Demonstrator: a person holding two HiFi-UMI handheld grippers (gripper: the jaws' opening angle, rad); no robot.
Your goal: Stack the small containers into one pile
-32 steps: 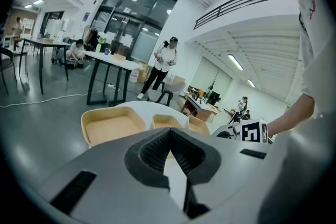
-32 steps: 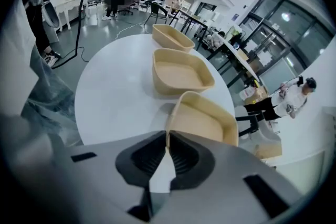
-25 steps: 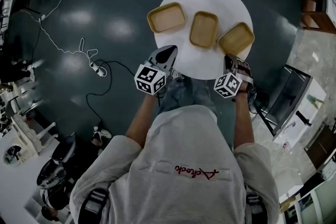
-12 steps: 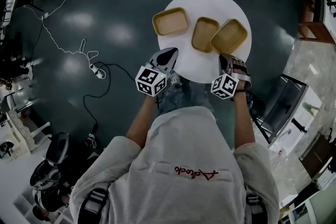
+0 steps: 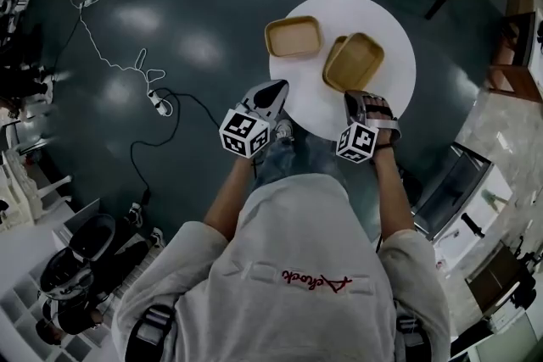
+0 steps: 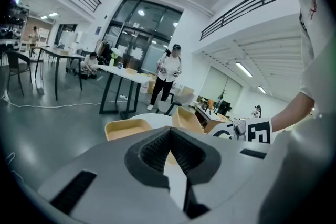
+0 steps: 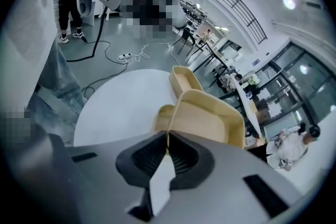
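Right gripper (image 5: 364,100), clamped on the lifted container (image 5: 356,59), now holds it over the middle container (image 5: 333,53), no longer at three o'clock — nesting comes next; left gripper (image 5: 272,89) closed, empty.

red script lettering (image 5: 316,280) crosses the person's grey sweatshirt (image 5: 280,233), upside down in the head view; possibly a brand name, not legible.

There are three tan containers (image 5: 293,36). One round white table (image 5: 386,30) is here. Two grippers show: left gripper (image 5: 274,86) and right gripper (image 5: 361,96).
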